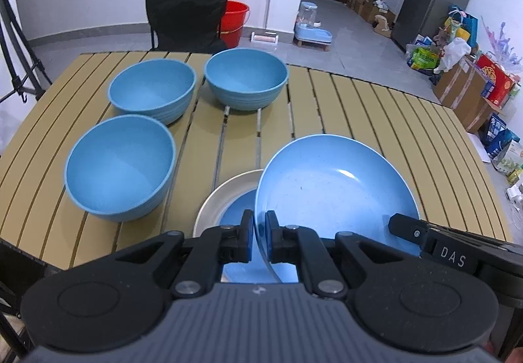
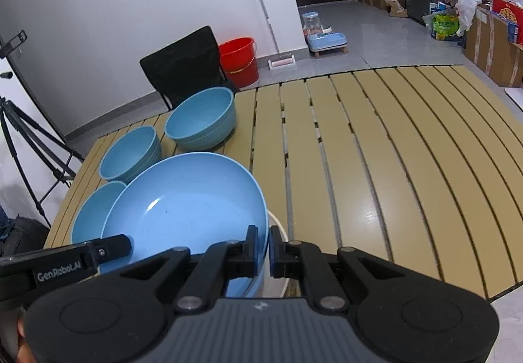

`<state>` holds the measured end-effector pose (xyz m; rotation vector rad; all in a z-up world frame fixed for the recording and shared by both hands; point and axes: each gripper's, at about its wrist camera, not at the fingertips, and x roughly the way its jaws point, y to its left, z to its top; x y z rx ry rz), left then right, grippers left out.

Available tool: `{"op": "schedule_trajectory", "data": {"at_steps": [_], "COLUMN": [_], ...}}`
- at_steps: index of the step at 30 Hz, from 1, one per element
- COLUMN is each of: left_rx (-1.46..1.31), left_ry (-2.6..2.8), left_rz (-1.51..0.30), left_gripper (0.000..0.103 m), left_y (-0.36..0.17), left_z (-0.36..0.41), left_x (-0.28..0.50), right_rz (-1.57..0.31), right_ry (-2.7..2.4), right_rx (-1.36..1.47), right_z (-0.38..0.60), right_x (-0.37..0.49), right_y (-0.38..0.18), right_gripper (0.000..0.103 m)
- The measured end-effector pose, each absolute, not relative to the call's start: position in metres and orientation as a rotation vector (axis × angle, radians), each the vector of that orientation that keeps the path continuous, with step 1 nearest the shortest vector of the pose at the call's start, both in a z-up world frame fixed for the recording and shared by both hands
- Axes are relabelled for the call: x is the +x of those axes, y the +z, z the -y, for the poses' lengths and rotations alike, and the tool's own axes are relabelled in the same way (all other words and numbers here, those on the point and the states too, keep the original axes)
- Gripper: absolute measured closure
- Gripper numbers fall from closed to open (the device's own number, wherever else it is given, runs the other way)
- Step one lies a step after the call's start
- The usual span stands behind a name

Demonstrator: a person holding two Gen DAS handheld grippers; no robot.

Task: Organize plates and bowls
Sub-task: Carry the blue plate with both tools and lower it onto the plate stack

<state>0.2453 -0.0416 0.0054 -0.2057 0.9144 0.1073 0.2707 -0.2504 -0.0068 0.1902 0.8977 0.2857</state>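
A light blue plate (image 1: 330,193) is held tilted above a second plate (image 1: 225,196) with a cream rim and blue centre, which lies on the slatted table. My left gripper (image 1: 259,222) is shut on the blue plate's left rim. My right gripper (image 2: 263,237) is shut on the same blue plate (image 2: 186,209) at its right rim. Three blue bowls stand on the table's left part: a near bowl (image 1: 119,165), a far left bowl (image 1: 152,88) and a far middle bowl (image 1: 245,77). They also show in the right wrist view, with the far middle bowl (image 2: 201,118) furthest back.
The tan slatted table (image 2: 376,167) stretches to the right. A black chair (image 1: 186,15) stands behind the table, with a red bucket (image 1: 233,21) beside it. A tripod (image 2: 29,147) stands off the left edge. Boxes and bags line the right wall.
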Motion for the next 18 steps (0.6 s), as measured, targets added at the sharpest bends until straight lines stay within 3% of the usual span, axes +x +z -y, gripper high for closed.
{"op": "schedule_trajectory", "data": {"at_steps": [18], "left_rx": [-0.216], "left_ry": [0.14], "left_rz": [-0.987], "left_gripper": [0.095], "left_y": [-0.047], "left_z": [0.013], "left_x": [0.259], "right_rz": [-0.988], "right_ry": [0.3], "right_rx": [0.161], "right_z": [0.215], "right_x": [0.293], "right_y": [-0.052], "right_gripper": [0.097]}}
